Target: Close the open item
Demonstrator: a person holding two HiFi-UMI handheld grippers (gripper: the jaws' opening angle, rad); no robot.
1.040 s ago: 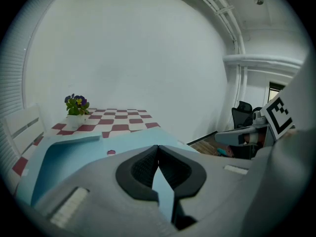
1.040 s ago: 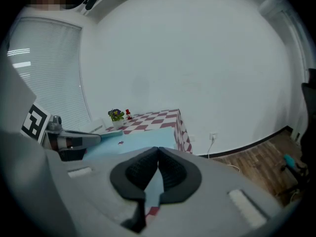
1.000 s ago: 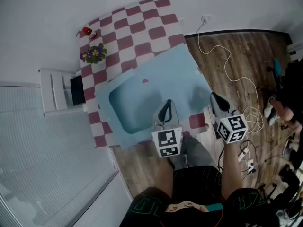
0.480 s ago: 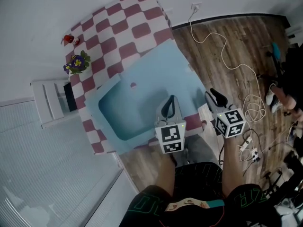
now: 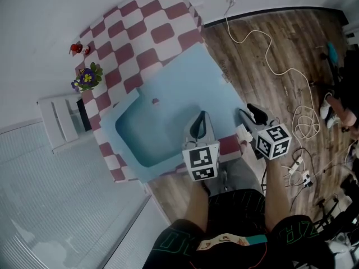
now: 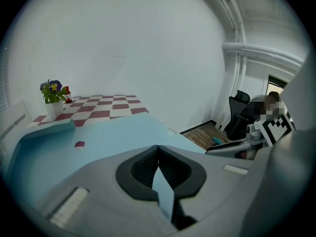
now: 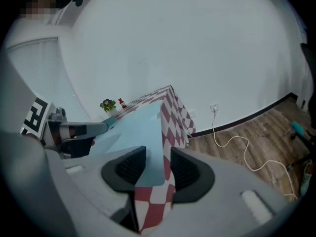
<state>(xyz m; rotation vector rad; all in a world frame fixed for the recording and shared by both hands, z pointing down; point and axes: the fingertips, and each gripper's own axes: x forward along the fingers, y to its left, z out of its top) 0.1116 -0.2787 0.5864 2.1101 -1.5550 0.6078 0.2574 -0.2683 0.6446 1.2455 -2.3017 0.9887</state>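
A large light-blue case point(image 5: 168, 94) lies open on the red-and-white checked table point(image 5: 140, 27), with a deep hollow point(image 5: 140, 130) on its left and a flat panel on its right. My left gripper point(image 5: 197, 122) is over the panel's near part; its tips meet, and blue point(image 6: 163, 191) shows through the gap behind them. My right gripper point(image 5: 248, 114) is at the panel's near right corner. Its jaws are opening. That blue corner point(image 7: 150, 154) lies between the pads point(image 7: 129, 168) with room on both sides.
A potted flower point(image 5: 87, 77) and a small red thing point(image 5: 76, 48) stand at the table's far left. A white rack point(image 5: 59, 119) is beside the table. White cables point(image 5: 269, 60) and a power strip point(image 5: 303, 178) lie on the wood floor, and a person's feet point(image 5: 336, 108) are at right.
My right gripper's jaws have spread apart around the blue corner. The head view has shifted slightly; the left gripper stays over the panel.
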